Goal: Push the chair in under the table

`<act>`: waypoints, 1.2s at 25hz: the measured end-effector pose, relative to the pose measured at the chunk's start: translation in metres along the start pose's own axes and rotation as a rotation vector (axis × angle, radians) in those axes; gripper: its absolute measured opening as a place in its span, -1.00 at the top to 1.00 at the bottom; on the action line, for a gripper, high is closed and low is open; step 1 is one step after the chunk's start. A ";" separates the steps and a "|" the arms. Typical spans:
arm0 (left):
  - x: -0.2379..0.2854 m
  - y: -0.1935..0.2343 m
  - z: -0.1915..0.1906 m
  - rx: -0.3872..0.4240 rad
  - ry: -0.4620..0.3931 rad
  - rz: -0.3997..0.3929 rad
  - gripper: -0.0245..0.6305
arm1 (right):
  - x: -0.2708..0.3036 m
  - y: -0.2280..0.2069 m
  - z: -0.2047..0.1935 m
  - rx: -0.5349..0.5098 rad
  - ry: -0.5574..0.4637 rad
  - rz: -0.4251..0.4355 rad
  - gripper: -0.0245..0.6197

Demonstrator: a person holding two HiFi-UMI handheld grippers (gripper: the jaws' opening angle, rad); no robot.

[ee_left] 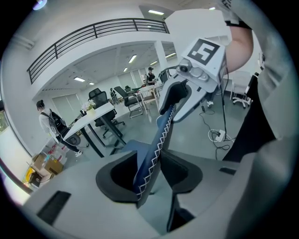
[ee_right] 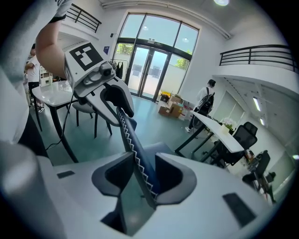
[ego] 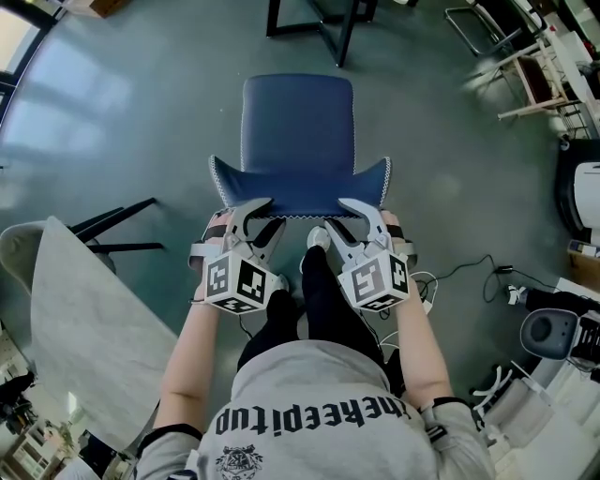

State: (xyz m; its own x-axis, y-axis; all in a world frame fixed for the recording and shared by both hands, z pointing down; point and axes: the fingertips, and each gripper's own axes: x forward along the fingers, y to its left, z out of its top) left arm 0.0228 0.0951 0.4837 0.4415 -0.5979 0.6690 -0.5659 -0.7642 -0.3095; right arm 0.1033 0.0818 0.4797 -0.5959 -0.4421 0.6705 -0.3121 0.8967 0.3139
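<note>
The blue chair [ego: 298, 122] stands on the green floor in front of me, its seat facing away. The zigzag-stitched top edge of its backrest [ego: 300, 192] lies nearest me. My left gripper [ego: 265, 214] straddles that edge on the left and my right gripper [ego: 339, 217] straddles it on the right. In the left gripper view the backrest [ee_left: 156, 140] runs up between the jaws of the left gripper [ee_left: 149, 175], with a gap beside it. The right gripper view shows the backrest [ee_right: 133, 140] lying against one side of the right gripper [ee_right: 142, 175], with floor showing on the other side. Dark table legs [ego: 323, 23] stand beyond the chair.
A marble-topped table [ego: 84, 319] with a pale chair under it stands at my left. Cables and a power strip [ego: 469, 272] lie on the floor to the right, and a white wooden frame [ego: 530, 75] stands at the upper right. Desks, office chairs and people stand farther off.
</note>
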 end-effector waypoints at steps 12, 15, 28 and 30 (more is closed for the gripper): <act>0.006 0.015 -0.001 0.011 0.006 0.009 0.47 | 0.010 -0.011 0.005 -0.041 -0.008 0.003 0.50; 0.009 0.019 0.000 0.007 0.007 0.003 0.47 | 0.013 -0.016 0.006 -0.041 -0.011 0.007 0.50; 0.026 0.050 0.008 -0.021 0.009 0.032 0.45 | 0.027 -0.048 0.013 -0.057 -0.038 0.001 0.50; 0.029 0.058 0.009 -0.029 0.010 0.039 0.45 | 0.032 -0.056 0.015 -0.063 -0.046 -0.001 0.50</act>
State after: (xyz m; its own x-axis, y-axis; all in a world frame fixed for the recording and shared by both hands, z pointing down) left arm 0.0091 0.0307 0.4793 0.4119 -0.6248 0.6633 -0.6025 -0.7329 -0.3161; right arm 0.0907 0.0173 0.4736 -0.6292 -0.4424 0.6391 -0.2664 0.8951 0.3574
